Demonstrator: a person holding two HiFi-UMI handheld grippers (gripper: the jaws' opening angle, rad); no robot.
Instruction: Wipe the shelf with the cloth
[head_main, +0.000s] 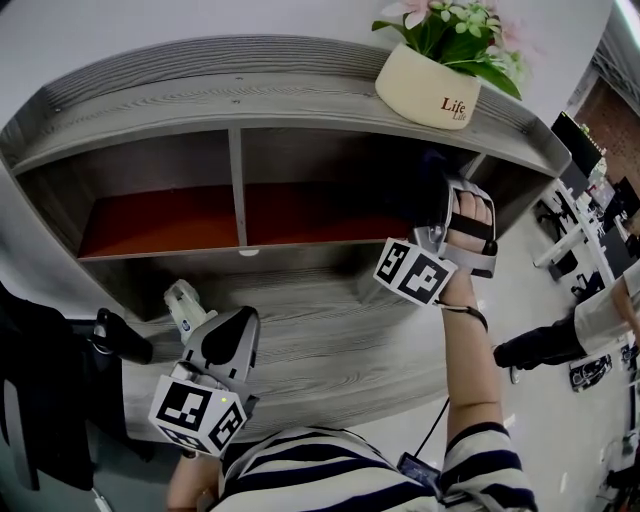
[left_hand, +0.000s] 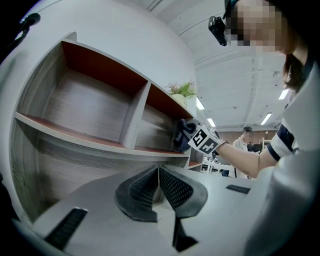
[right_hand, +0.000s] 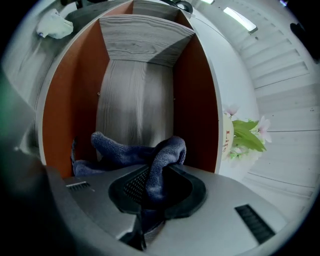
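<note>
The grey wooden shelf (head_main: 300, 95) has two upper compartments lined in orange-red. My right gripper (head_main: 445, 200) reaches into the right compartment, its tips lost in the shadow there. In the right gripper view it (right_hand: 152, 175) is shut on a dark blue cloth (right_hand: 125, 150), which bunches against the compartment's floor and orange side wall. From the left gripper view the cloth (left_hand: 181, 135) shows at the compartment's mouth. My left gripper (head_main: 188, 308) hangs low in front of the lower shelf board, apart from it; its jaws (left_hand: 159, 170) meet with nothing between them.
A cream flower pot (head_main: 430, 85) with pink blooms stands on the shelf top, right above the compartment. A divider (head_main: 238, 185) splits the upper row. A black object (head_main: 120, 335) sits at the left. A person's arm (head_main: 560, 340) and office desks lie to the right.
</note>
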